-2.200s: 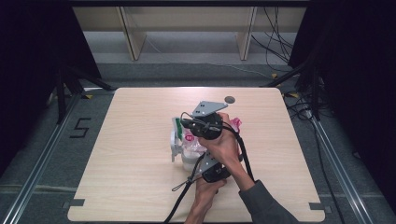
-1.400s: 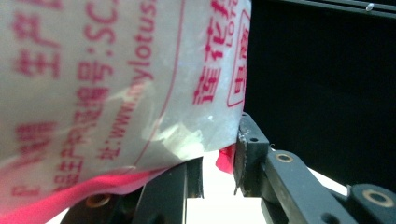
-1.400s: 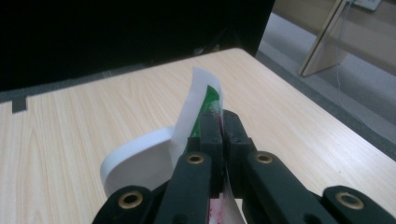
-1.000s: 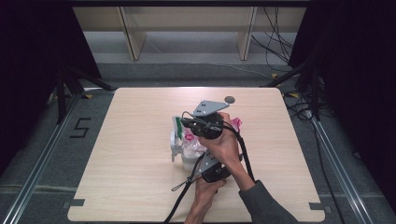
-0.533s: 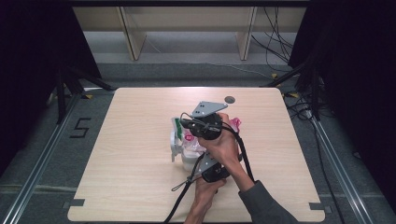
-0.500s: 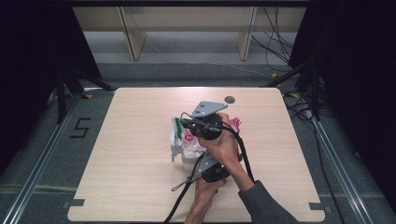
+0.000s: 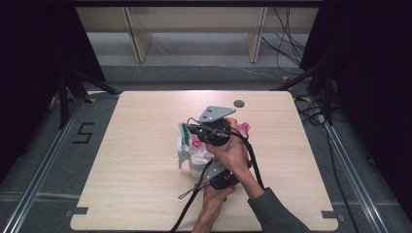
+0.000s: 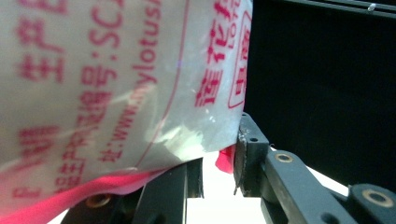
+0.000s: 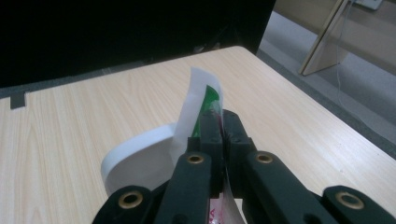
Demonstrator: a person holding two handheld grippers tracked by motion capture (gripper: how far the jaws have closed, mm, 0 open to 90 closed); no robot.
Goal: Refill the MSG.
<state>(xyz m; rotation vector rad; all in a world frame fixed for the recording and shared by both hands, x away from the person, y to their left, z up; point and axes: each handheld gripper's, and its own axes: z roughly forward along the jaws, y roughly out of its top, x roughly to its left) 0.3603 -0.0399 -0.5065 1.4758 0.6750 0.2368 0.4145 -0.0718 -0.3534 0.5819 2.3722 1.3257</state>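
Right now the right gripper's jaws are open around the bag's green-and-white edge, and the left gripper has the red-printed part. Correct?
Not quite. The right gripper is shut on the bag's green-and-white edge, its jaws pressed together, as the right gripper view shows. The left gripper does have the red-printed part.

looks like a lab recording booth: bare wooden table (image 7: 145, 194) boxed in by black curtains (image 7: 34, 73), metal floor rails (image 7: 39, 174), loose cables (image 7: 291, 39), a taped "5" (image 7: 83, 133) on grey flooring
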